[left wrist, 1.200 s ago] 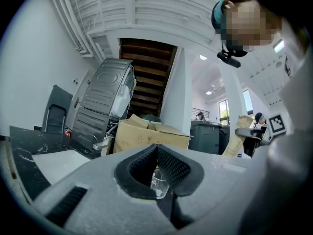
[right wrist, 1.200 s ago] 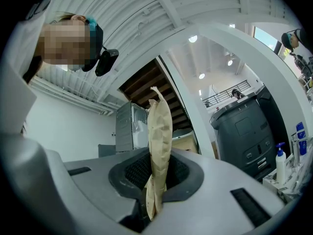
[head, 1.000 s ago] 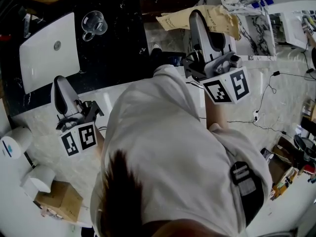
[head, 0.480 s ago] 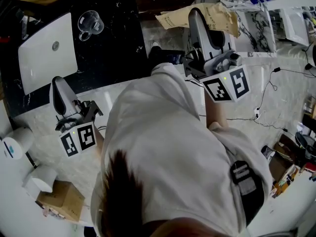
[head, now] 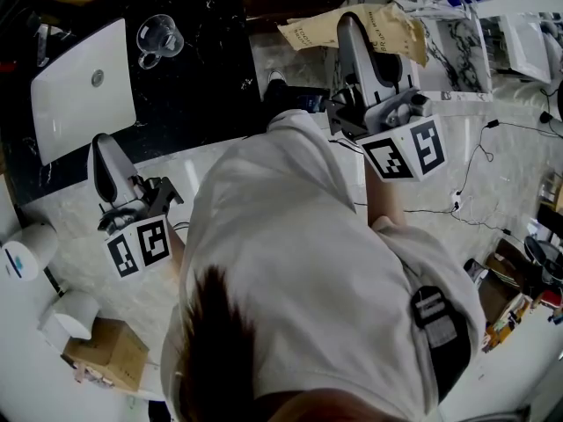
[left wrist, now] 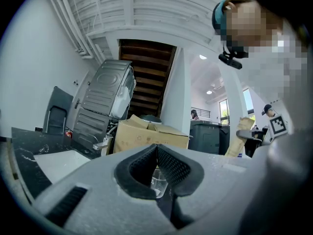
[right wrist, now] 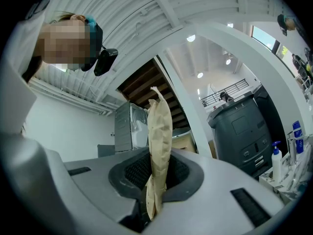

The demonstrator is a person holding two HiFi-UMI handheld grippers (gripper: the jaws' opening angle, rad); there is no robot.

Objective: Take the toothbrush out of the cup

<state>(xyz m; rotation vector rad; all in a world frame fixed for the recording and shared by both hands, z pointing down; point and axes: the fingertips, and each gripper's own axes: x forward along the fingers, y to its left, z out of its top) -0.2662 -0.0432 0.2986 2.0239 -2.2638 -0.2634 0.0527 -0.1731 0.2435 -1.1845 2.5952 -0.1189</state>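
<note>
Black surface (head: 211,69): upper left of the head view; carries the laptop and the cup.
Laptop (head: 84,90): white, lid shut, flat on the surface, just beside the cup.
Padded envelope (right wrist: 159,146): tan, upright between the right jaws, well apart from the cup.
Right hand-held gripper (right wrist: 157,176): clamped on the envelope's lower edge, raised slightly above level.
Left hand-held gripper (left wrist: 156,150): pad tips together, nothing between them; held level, well apart from the cup and aimed toward it.
Cup (head: 161,38): clear glass with a handle, upright on the surface; shows small in the left gripper view beyond the closed jaws.
Toothbrush: not made out in any view, neither in the cup nor on the surface; cup too small to rule one out.
Progress (judged): cup looks empty, so possibly already cleared, or brush merely unresolved. Neither gripper on the cup or on a brush; right one taken up with the envelope.
</note>
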